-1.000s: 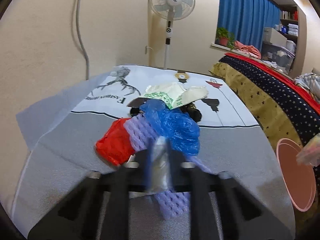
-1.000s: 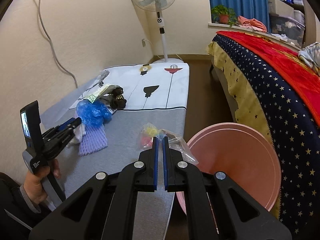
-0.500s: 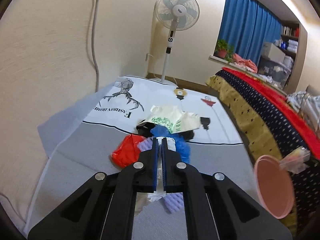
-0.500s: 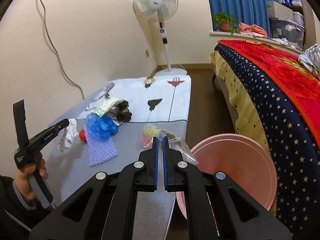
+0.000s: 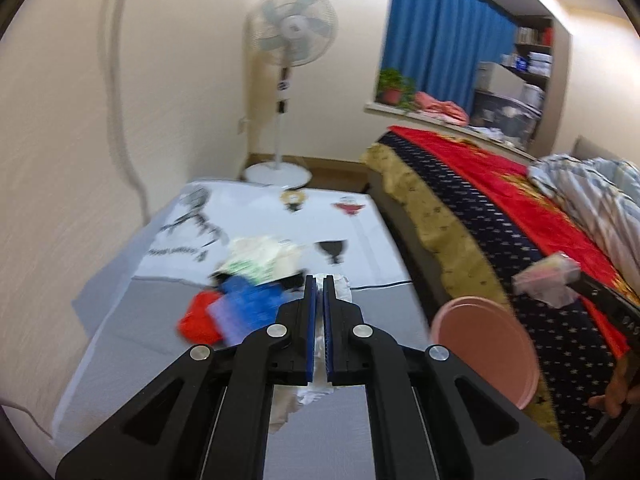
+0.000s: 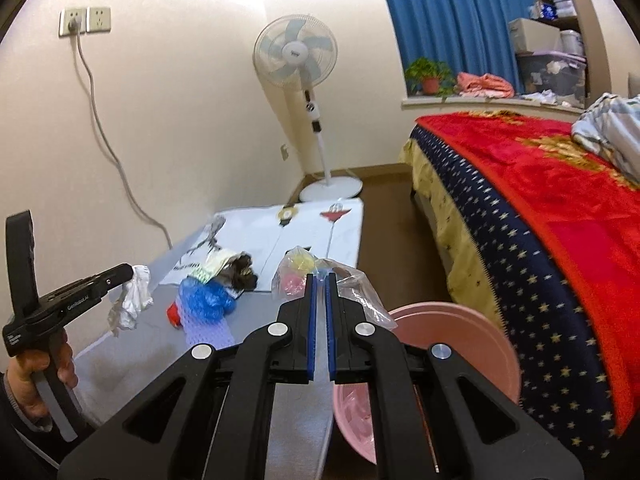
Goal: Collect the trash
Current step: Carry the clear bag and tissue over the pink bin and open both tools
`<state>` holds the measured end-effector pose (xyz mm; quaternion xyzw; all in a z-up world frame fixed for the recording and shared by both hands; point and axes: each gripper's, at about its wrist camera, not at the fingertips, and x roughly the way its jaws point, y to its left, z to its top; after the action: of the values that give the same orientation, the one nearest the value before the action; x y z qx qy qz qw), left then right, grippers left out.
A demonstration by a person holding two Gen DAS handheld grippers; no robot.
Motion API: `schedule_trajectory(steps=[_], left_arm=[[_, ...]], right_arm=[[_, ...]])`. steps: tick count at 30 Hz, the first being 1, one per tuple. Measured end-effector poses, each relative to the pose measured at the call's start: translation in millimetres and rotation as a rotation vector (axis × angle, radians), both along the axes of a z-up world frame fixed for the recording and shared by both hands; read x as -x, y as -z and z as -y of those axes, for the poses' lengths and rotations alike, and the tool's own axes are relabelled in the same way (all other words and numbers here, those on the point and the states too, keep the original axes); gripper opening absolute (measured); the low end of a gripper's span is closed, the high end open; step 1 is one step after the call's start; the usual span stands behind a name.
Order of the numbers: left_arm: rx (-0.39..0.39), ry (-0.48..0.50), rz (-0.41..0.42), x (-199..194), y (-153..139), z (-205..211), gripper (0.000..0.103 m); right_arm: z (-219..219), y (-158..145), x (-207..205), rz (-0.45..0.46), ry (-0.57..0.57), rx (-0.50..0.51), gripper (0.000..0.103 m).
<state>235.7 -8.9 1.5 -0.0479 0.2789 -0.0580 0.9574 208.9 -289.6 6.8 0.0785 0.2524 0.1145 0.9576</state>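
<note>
I count two claws: the left claw (image 6: 132, 276) with one crumpled white tissue (image 6: 130, 300), my right claw (image 6: 320, 278) with one clear bag (image 6: 316, 276). One pink bin (image 6: 448, 344). On the mat (image 6: 120, 360): one red bag (image 5: 198, 320), one blue bag (image 6: 206, 300), one purple foam net (image 6: 208, 330). One fan (image 6: 296, 54), one bed (image 6: 560, 216), two wall sockets (image 6: 85, 20).

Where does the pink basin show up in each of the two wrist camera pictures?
Left wrist view: the pink basin sits right of centre, low, beside the grey mat's right edge, below the bed.
Right wrist view: the pink basin lies low and right of centre, partly hidden behind the right gripper.
Shared landmark: the white standing fan by the far wall, upper middle in both.
</note>
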Motion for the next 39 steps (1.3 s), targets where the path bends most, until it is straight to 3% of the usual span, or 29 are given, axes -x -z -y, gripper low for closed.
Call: schedule_trajectory(steps=[10, 20, 30, 39], left_arm=[[0.0, 0.19, -0.006, -2, -10, 112, 0.003], [-0.01, 0.352, -0.073, -31, 17, 211, 0.003], [-0.014, 0.363, -0.141, -61, 47, 231, 0.003], [-0.023, 0.384, -0.188, -75, 69, 239, 0.003]], right_arm=[[64, -13, 18, 0.025, 0.166, -0.022, 0.005], [102, 3, 5, -0.059, 0.272, -0.013, 0.004], [111, 39, -18, -0.173, 0.317, 0.081, 0.004], [118, 67, -35, -0.28, 0.324, 0.063, 0.005]])
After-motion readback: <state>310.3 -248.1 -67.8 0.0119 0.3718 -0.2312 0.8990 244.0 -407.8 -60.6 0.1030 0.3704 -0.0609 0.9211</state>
